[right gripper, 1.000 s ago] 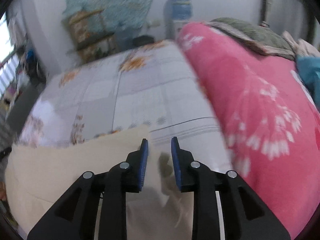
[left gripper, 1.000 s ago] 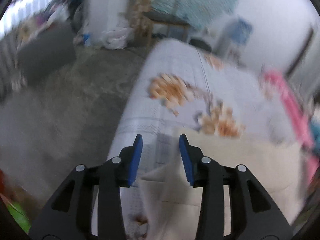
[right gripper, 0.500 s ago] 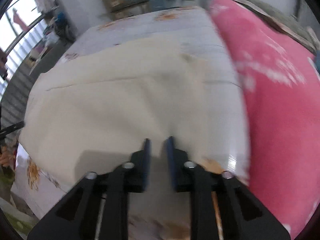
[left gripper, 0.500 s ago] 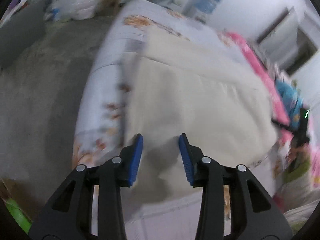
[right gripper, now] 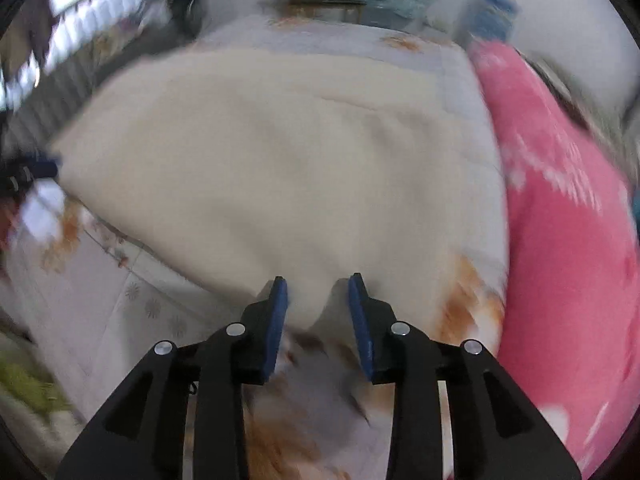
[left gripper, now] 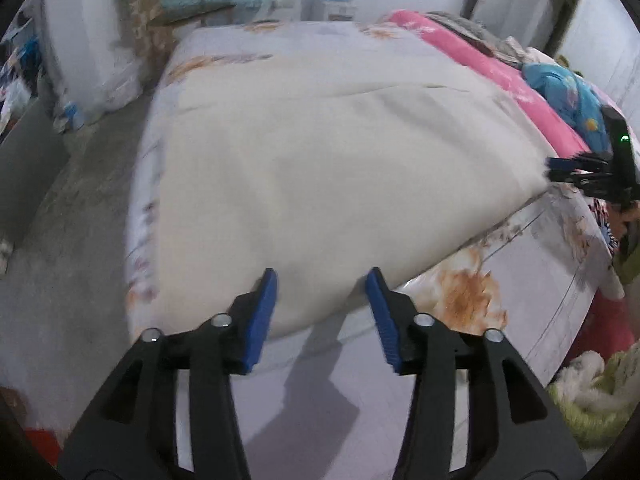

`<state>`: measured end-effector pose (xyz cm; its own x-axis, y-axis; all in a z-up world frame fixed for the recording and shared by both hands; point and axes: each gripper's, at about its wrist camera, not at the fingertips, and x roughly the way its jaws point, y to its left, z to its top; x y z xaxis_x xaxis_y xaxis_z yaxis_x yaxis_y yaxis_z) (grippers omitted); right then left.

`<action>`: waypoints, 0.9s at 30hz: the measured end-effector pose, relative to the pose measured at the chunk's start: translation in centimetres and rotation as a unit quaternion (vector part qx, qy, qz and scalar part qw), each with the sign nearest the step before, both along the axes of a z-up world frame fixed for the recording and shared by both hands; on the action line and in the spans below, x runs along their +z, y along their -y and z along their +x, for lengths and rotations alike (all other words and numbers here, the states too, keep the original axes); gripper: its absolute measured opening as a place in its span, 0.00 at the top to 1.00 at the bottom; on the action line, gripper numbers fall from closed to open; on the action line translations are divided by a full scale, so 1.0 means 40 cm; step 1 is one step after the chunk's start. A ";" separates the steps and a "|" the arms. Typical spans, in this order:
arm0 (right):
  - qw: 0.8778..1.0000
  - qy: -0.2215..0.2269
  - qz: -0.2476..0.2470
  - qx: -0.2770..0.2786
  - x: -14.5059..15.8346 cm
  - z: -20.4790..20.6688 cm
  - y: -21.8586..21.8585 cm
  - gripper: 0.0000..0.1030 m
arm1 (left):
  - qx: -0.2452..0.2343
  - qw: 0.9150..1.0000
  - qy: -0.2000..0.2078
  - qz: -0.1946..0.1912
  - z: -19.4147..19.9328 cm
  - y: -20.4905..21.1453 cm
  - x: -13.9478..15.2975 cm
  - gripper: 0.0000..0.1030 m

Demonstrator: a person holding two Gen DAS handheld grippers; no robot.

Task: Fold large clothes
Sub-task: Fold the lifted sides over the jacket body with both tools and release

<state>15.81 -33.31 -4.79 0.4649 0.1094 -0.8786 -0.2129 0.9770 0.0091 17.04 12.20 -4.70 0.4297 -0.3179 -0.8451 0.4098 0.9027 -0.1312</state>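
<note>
A large cream cloth [left gripper: 328, 160] lies spread flat over the bed; it also shows in the right wrist view [right gripper: 280, 168]. My left gripper [left gripper: 322, 292] is open, its blue pads either side of the cloth's near edge, holding nothing. My right gripper [right gripper: 318, 300] is open at the cloth's near right corner, holding nothing. In the left wrist view the right gripper [left gripper: 560, 170] appears at the cloth's right corner. In the right wrist view the left gripper [right gripper: 50, 168] shows at the far left by the cloth's other corner.
The bed has a white floral sheet [left gripper: 500, 280]. A pink blanket [right gripper: 568, 200] lies along its right side, with blue clothing [left gripper: 568, 100] beyond. A green fluffy item [left gripper: 592, 396] sits low right. Grey floor [left gripper: 60, 240] is on the left; a wooden rack [left gripper: 168, 12] stands behind.
Both grippers have drawn back from the bed's far end to the cloth's near edge. The cloth now lies spread over most of the bed. The right jaws have opened wider.
</note>
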 end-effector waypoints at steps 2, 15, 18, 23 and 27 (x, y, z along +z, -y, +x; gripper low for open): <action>0.997 -0.010 -0.045 -0.059 0.003 -0.023 0.084 0.66 | 0.018 1.000 0.004 0.004 -0.022 -0.051 0.016 0.56; 0.996 0.085 0.027 0.029 0.081 0.301 -0.169 0.51 | -0.007 0.996 0.071 -0.060 0.265 0.195 0.112 0.45; 0.997 0.060 0.031 0.021 0.006 0.443 -0.199 0.51 | 0.043 0.998 0.033 -0.038 0.399 0.230 0.035 0.45; 0.997 0.047 0.047 -0.043 -0.012 0.408 -0.064 0.39 | 0.098 0.991 0.010 -0.085 0.440 0.087 -0.002 0.53; 0.989 0.035 0.013 -0.144 0.012 0.380 0.091 0.41 | 0.130 0.989 0.024 -0.062 0.428 0.003 0.031 0.50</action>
